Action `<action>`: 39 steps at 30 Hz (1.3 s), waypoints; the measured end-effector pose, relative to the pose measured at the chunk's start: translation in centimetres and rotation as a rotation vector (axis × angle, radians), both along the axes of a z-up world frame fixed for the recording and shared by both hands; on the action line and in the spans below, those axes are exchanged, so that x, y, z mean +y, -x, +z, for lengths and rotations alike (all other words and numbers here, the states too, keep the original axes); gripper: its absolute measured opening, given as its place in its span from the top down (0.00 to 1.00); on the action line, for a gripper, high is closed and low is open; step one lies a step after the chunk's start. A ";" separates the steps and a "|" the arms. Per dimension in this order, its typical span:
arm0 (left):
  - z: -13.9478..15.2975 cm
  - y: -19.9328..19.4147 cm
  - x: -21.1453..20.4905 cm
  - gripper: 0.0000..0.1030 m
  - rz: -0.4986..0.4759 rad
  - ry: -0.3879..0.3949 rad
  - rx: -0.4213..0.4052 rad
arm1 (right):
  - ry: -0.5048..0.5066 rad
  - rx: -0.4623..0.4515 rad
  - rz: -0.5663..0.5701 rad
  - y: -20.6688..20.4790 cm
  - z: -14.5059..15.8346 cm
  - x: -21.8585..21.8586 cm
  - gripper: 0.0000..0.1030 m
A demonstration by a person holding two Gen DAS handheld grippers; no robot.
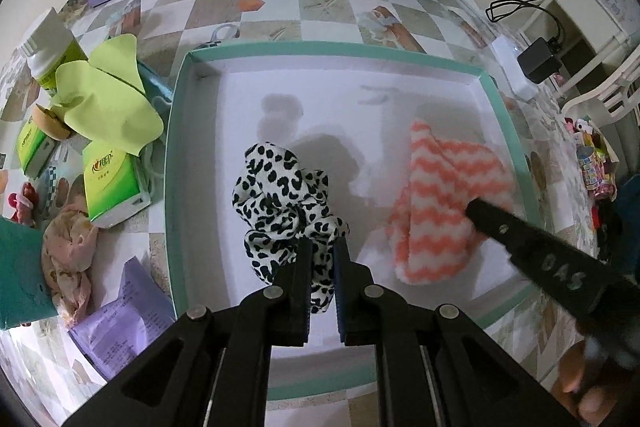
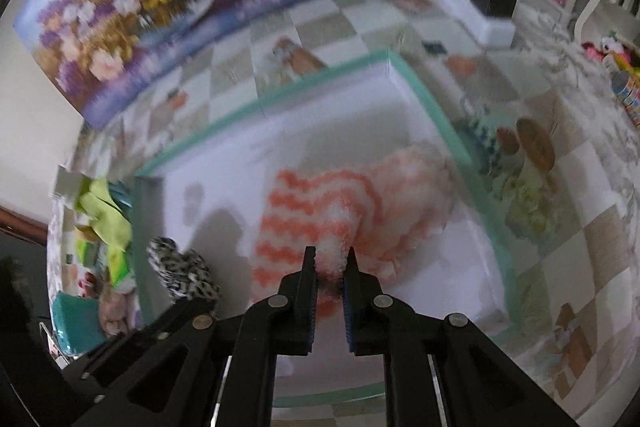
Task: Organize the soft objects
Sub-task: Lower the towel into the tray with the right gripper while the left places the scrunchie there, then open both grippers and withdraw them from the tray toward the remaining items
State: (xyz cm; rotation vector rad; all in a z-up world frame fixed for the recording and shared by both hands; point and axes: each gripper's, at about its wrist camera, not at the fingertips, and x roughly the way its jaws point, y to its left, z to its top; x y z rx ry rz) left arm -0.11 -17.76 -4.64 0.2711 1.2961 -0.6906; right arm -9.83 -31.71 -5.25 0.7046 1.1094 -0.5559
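Scrunchie (image 1: 286, 205) in leopard print and striped fuzzy cloth (image 1: 438, 203) sit inside the teal-rimmed box (image 1: 172, 163); your left gripper (image 1: 323, 255) pinches the scrunchie; your right gripper (image 2: 330, 259) clamps the cloth's edge.

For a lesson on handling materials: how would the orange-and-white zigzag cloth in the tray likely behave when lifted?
The zigzag cloth looks fluffy and lies crumpled, so it would probably droop limply. It seems light for its size. Its fuzzy pile bunches between the right gripper fingers, so slipping seems unlikely.

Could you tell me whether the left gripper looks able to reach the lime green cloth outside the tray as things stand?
Probably not yet: the left gripper is shut on the spotted scrunchie; the lime green cloth lies uncovered past the tray.
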 end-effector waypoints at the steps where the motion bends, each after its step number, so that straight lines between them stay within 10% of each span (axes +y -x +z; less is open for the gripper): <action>1: 0.0 0.0 0.0 0.90 0.001 -0.001 0.002 | -0.002 0.013 0.005 -0.1 -0.4 0.1 0.87; 14: -0.5 -0.6 0.3 0.65 0.038 -0.017 0.027 | 0.017 0.078 0.027 -0.7 -0.7 0.2 0.80; 28: 2.0 -0.9 1.5 0.23 0.077 0.042 -0.012 | 0.134 0.016 -0.003 0.0 3.7 0.0 0.37; 39: 3.4 -4.1 5.1 0.11 0.261 0.040 -0.107 | 0.161 0.019 -0.031 0.7 4.3 -0.5 0.17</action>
